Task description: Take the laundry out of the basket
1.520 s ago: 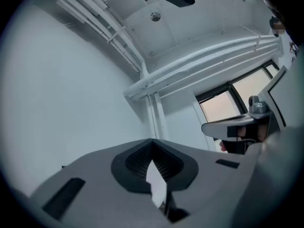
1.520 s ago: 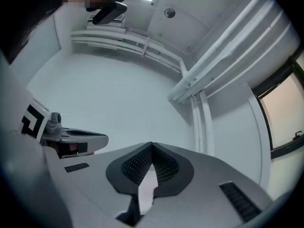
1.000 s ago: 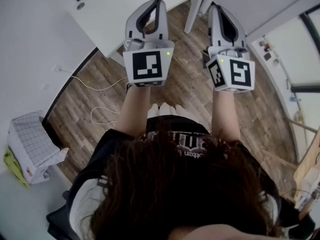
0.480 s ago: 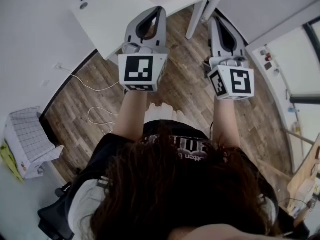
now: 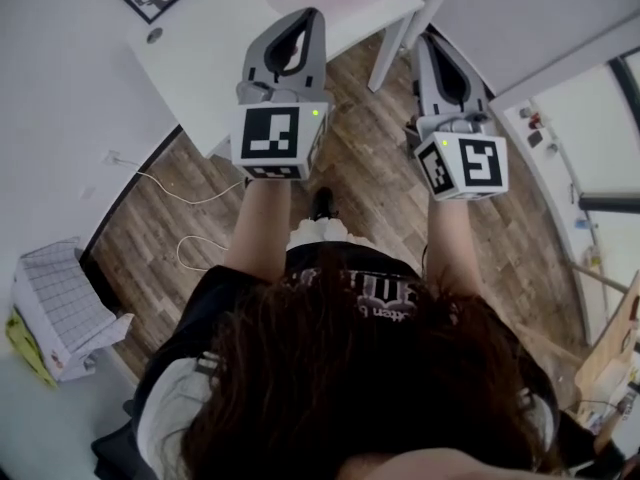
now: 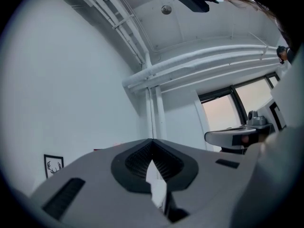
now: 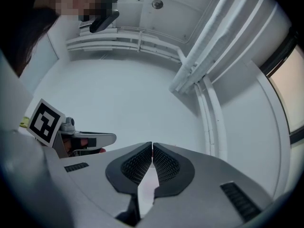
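Beside the white table [image 5: 215, 63], over the wood floor [image 5: 375, 183], both tools are held up, empty: left gripper [image 5: 311, 15] and right gripper [image 5: 424, 40] each have jaws pressed together. Well apart from the table stands the grid-patterned basket [image 5: 58, 306], its contents hidden.

Left gripper [image 5: 291, 30] raised, fingers together, right gripper [image 5: 441, 56] likewise, empty
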Available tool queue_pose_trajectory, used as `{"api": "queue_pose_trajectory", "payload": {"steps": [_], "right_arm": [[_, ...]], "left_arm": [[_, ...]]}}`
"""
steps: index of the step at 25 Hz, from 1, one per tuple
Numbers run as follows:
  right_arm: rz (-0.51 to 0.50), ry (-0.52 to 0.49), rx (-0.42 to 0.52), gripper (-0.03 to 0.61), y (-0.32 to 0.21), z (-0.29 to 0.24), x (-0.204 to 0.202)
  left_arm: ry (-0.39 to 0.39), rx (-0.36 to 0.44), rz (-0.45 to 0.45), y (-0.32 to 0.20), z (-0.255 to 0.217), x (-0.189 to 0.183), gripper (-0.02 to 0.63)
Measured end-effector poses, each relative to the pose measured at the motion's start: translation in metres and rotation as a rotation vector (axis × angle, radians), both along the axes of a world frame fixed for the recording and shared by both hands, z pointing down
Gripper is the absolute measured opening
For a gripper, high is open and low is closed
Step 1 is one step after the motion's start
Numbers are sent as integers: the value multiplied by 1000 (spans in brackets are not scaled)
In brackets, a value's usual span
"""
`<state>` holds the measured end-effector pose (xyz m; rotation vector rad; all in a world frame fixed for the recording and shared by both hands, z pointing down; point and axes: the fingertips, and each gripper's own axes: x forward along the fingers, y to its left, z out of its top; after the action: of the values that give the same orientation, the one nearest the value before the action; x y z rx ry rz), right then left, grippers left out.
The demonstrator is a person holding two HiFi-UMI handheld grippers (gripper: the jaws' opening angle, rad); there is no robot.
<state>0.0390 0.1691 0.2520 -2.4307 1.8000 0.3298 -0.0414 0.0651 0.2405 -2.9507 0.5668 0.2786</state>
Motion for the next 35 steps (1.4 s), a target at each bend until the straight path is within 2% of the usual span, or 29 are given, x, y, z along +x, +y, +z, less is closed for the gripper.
{"api": "queue_pose_trajectory", "payload": {"steps": [5, 13, 23, 35], "right_arm": [[13, -5, 4, 29, -38, -3, 31], [20, -5, 17, 29, -95, -8, 66], [22, -17, 22, 29, -139, -10, 105], [-55, -5, 40, 29, -193, -20, 193]], "left_arm": [[-7, 6, 23, -34, -3, 36, -2], [-29, 3, 33, -94, -2, 68, -2], [-50, 11, 54, -136, -9, 113, -2], [-48, 24, 13, -181, -27, 200, -2]]}}
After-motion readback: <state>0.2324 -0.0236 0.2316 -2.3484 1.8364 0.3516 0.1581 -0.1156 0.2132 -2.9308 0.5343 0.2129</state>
